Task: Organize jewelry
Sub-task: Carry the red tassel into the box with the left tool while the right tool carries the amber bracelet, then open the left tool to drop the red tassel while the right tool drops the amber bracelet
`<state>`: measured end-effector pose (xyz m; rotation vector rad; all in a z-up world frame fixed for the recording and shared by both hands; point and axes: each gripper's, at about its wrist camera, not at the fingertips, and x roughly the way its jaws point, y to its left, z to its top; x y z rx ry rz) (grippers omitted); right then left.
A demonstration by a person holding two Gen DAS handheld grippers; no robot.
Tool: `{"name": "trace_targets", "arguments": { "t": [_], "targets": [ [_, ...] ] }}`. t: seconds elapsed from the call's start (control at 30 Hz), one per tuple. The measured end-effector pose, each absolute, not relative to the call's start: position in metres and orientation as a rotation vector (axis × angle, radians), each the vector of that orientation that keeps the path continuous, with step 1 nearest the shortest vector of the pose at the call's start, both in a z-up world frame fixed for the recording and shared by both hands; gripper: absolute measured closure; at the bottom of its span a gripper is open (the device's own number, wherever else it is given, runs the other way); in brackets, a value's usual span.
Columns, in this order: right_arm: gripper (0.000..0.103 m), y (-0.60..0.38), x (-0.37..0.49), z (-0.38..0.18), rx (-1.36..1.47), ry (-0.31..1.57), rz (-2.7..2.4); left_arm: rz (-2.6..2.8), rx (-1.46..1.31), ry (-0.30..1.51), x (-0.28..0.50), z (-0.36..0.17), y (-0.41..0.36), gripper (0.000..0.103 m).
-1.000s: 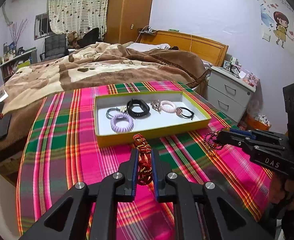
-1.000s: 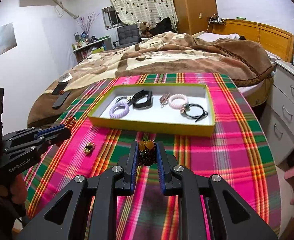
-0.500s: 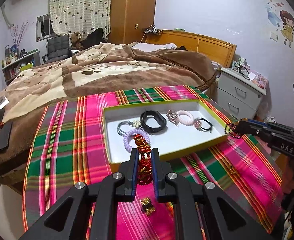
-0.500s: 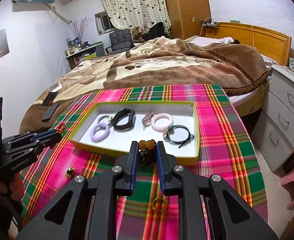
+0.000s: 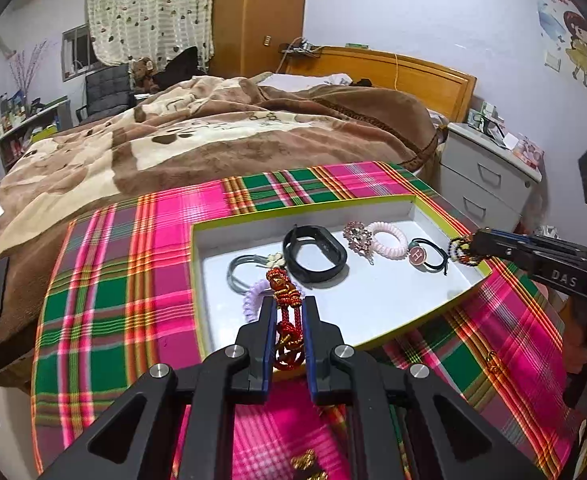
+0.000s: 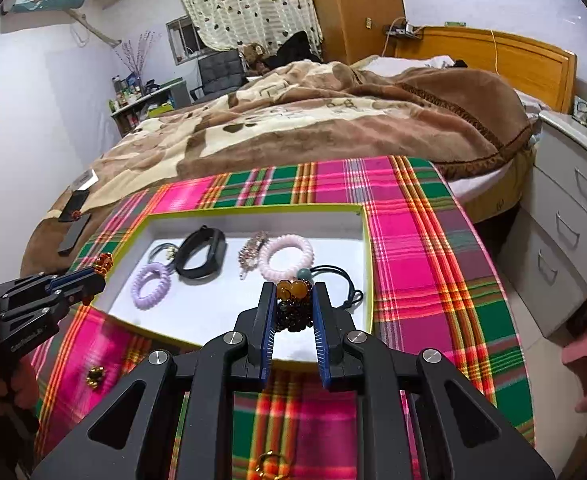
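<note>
Now both claws hang over the tray (image 5: 445, 309), a flat box w/ a yellow-green rim and a white floor, sitting on a bright pink and green checked cloth (image 5: 105, 292).

The left gripper (image 5: 287, 312) is squeezed on a red braided bracelet (image 5: 283, 300). The fingers are close together, pads tight on both sides of it. Its top end sticks out past the tips, above the near left part of the tray, right by a purple spiral hair tie (image 5: 253, 300).

The right gripper (image 6: 293, 304) is squeezed on a dark bead bracelet (image 6: 293, 314) w/ 2 orange beads on top. It's a bit wider apart than the left one, pads touching the beads. It's above the near right part of the tray, just in front of a black hair tie w/ a round charm (image 6: 335, 276).

Inside the tray, L to R: a grey hair tie (image 5: 241, 270), a black band (image 5: 315, 256), a sparkly clip (image 5: 358, 236), a pink spiral hair tie (image 5: 389, 238).

On the cloth near the front edge there's a small gold ring (image 6: 269, 462) and a small dark bead thing (image 6: 93, 376), both outside the tray. A bed w/ a brown blanket (image 6: 313, 120) is behind.
</note>
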<state>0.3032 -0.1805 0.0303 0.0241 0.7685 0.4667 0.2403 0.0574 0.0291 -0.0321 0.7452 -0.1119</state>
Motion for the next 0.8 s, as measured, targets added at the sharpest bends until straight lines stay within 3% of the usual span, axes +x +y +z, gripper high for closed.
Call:
{"name": "trace_targets", "arguments": {
  "t": [0.8],
  "targets": [
    [0.085, -0.176, 0.324, -0.003, -0.039, 0.85, 0.401, 0.004, -0.013, 0.849, 0.266, -0.007, 0.075, 0.09]
  ]
}}
